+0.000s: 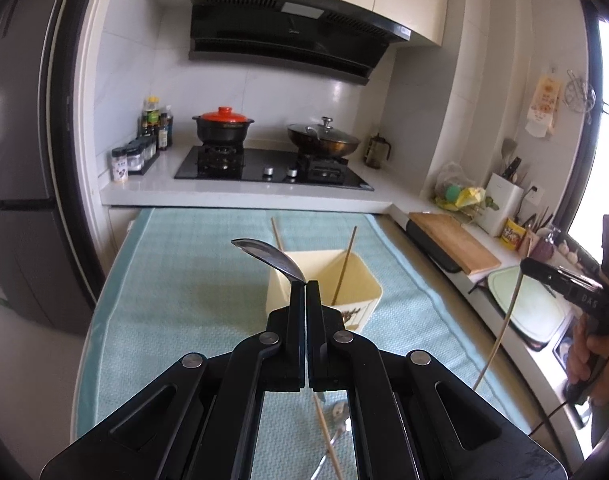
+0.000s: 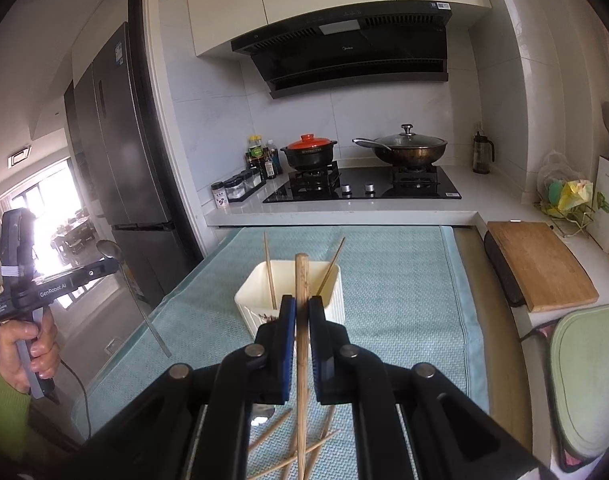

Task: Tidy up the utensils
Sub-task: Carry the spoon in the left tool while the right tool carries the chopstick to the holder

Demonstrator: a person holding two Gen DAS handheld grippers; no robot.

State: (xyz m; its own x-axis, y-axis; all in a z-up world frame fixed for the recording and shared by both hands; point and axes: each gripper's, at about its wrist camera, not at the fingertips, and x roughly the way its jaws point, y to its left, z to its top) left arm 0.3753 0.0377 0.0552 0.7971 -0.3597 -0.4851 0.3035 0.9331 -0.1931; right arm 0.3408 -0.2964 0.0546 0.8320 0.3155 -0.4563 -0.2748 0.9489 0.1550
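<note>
The left gripper [image 1: 305,285] has its fingers pressed together on the handle of a metal spoon [image 1: 269,257]. The bowl of the spoon rises up and to the left from the fingertips, and it is held in the air above the light blue cloth [image 1: 176,280]. Just beyond these fingertips stands the cream utensil holder [image 1: 356,280], with two chopsticks [image 1: 346,268] leaning inside it.

The right gripper [image 2: 302,302] is clamped on a single bamboo chopstick [image 2: 302,344], which runs between the blue pads [image 2: 288,344] and passes a little beyond the fingertips, toward the holder. The thick end of the chopstick points to the holder's front rim, and I cannot tell if it is over the opening.

Under the right fingers, several loose chopsticks [image 2: 280,426] lie crossed on the cloth. Under the left fingers I see one more chopstick [image 1: 328,436] and another metal utensil [image 1: 336,432] on the cloth.
</note>
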